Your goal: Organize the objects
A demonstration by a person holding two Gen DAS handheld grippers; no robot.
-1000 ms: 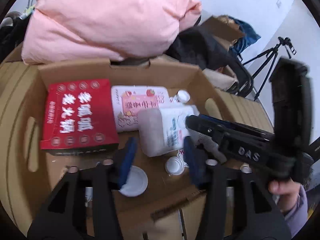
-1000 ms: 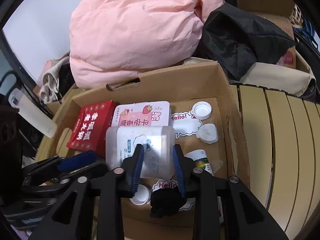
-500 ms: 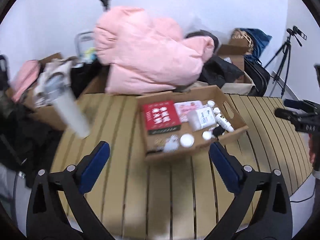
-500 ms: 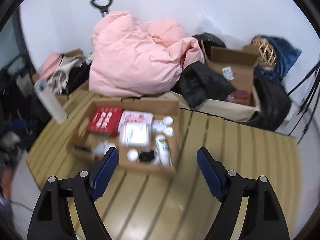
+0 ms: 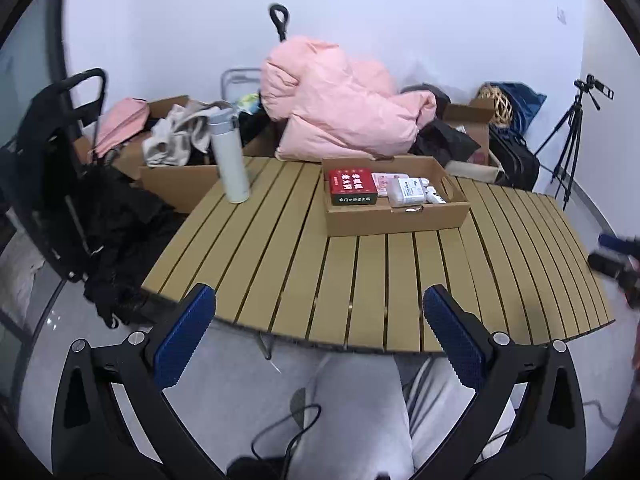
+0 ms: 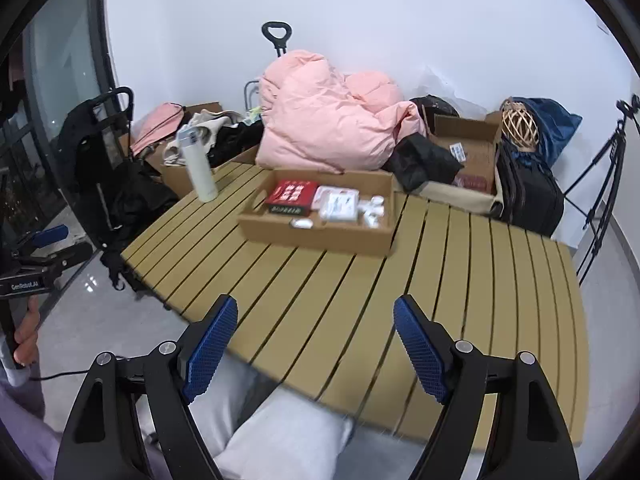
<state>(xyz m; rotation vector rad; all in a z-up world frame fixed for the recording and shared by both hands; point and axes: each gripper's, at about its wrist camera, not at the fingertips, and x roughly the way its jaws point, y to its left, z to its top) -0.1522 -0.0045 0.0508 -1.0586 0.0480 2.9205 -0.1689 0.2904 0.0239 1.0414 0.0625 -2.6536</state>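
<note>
1. Both grippers have pulled back from the shallow brown cardboard tray point(image 5: 396, 216): a second ago they were inside it, the right one clamped on the translucent white plastic box point(image 5: 406, 191), and now they hang past the near edge of the table, well apart from it.
2. Left gripper point(image 5: 320, 334): its jaws stand wide apart with nothing between the blue ribbed pads point(image 5: 184, 336).
3. Right gripper point(image 6: 314, 346): its jaws are likewise spread, holding nothing.
4. That cardboard tray sits on the far half of the tan slatted wooden table point(image 5: 380, 280).
5. Inside the tray, the red rectangular carton with white lettering point(image 5: 352, 186) lies at the left end; the pink-and-white flat packet point(image 5: 382, 180) lies behind the plastic box, and small white caps and bottles point(image 5: 434, 196) lie at the right end.
6. A tall white insulated flask point(image 5: 230, 160) stands upright near the table's far left edge, apart from the tray.
7. Behind the tray, a puffy pink quilted jacket point(image 5: 336, 104) is heaped up.
8. In the right wrist view the tray's contents are blurred.
</note>
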